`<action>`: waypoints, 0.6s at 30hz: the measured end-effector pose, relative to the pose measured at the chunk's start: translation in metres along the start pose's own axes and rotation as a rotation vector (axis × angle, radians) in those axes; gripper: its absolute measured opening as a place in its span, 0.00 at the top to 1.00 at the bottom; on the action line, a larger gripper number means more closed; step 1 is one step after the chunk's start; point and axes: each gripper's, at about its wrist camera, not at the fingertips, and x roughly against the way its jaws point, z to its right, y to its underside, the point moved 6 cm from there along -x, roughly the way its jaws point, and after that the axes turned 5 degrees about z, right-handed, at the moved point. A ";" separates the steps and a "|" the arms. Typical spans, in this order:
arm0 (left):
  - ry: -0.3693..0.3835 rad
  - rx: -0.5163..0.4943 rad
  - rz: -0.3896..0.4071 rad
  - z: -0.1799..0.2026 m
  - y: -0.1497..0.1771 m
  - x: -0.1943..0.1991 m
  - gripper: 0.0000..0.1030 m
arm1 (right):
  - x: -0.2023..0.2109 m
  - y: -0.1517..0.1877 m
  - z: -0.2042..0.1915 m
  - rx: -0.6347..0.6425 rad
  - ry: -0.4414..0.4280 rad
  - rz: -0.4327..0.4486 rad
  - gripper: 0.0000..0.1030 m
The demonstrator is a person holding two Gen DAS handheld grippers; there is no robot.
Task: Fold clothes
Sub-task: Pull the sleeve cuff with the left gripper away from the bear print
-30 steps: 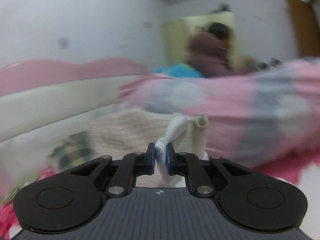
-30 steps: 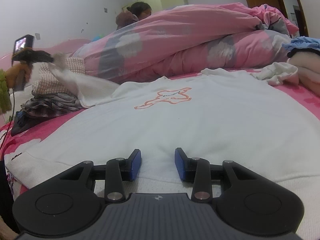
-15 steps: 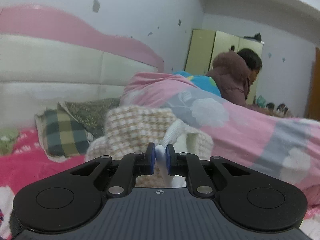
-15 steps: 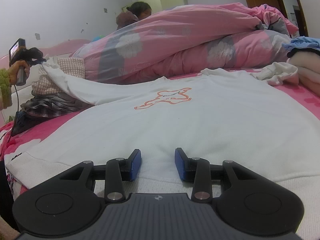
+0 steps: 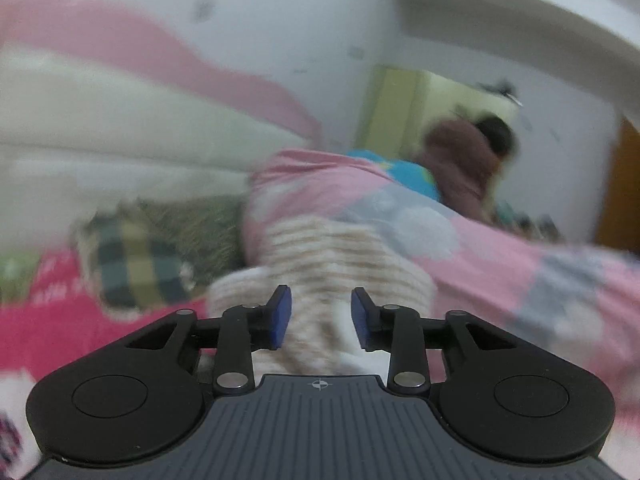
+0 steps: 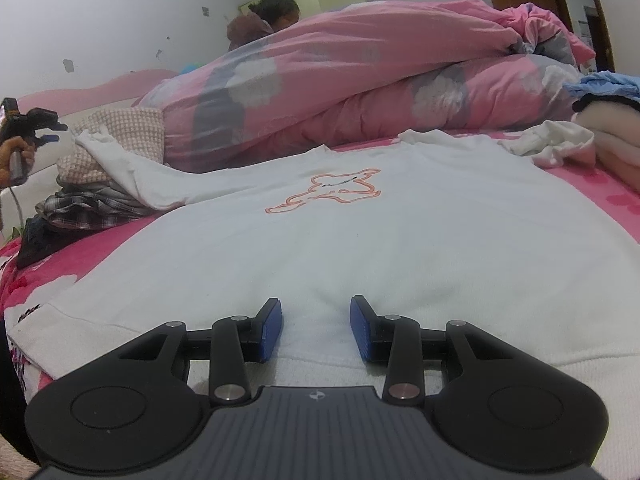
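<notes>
Since a moment ago the left tool (image 5: 321,317) is letting go of the white sleeve cuff it was pinching; its jaws are opening, now partly apart, and nothing is pressing between the pads, though a blurred strip of white cloth is showing just beyond them; from the right wrist view the same tool (image 6: 42,130) is hanging clear of the sleeve (image 6: 132,178), which is lying stretched across the checked blanket (image 6: 120,130) and the pile of plaid clothes (image 6: 86,204) rather than flat on the bed (image 6: 64,258). The white sweatshirt (image 6: 380,240) is lying spread, chest print up, in front of the pink duvet (image 6: 360,80); the right tool (image 6: 316,326) is sitting half open over the ribbed hem, pads on either side of a small ridge of fabric but not squeezing it. I reckon the risk is the sleeve staying draped on that pile and bunching; a fold started like that would be coming out crooked, or dragging the plaid clothes along.
</notes>
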 end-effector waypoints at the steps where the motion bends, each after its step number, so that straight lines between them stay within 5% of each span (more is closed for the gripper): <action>1: 0.022 -0.062 -0.013 0.014 -0.001 0.002 0.64 | 0.000 0.000 0.000 0.001 0.000 -0.001 0.61; 7: 0.033 -0.210 -0.209 0.085 0.007 -0.033 0.57 | 0.000 0.000 -0.001 0.005 0.003 0.002 0.61; 12: -0.157 -0.228 -0.374 0.095 0.028 -0.099 0.57 | 0.000 0.000 0.002 -0.002 -0.004 0.014 0.61; 16: -0.297 -0.269 -0.374 0.094 0.036 -0.122 0.58 | 0.001 0.000 0.003 -0.015 -0.016 0.024 0.61; 18: -0.340 -0.265 -0.355 0.092 0.038 -0.124 0.66 | 0.001 0.000 0.004 -0.023 -0.022 0.030 0.61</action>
